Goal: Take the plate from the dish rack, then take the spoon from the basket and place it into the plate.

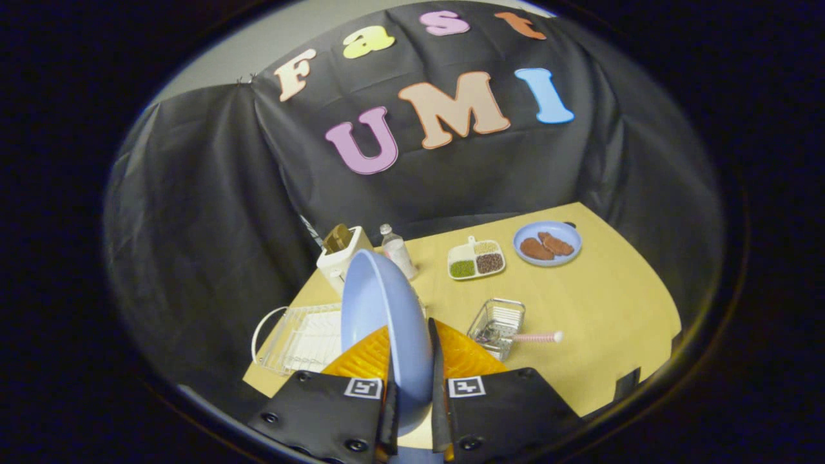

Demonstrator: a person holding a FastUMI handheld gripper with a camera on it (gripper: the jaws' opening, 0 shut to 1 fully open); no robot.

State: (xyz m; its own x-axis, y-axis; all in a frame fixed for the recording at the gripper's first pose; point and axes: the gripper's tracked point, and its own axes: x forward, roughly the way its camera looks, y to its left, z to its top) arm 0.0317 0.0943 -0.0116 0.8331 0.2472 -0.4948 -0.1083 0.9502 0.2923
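My gripper (412,380) is shut on the rim of a light blue plate (380,316), which stands on edge between the fingers and is lifted above the table. The white wire dish rack (300,338) lies below and to the left of the plate, its slots bare. Right of the fingers sits a small wire basket (496,325) with a spoon (535,337) in it; the spoon's pink ribbed handle sticks out over the basket's right side.
The yellow table (599,322) carries a white toaster (338,254), a small bottle (396,251), a divided tray of beans (475,259) and a second blue plate with brown food (548,245) at the back. Black cloth walls the booth.
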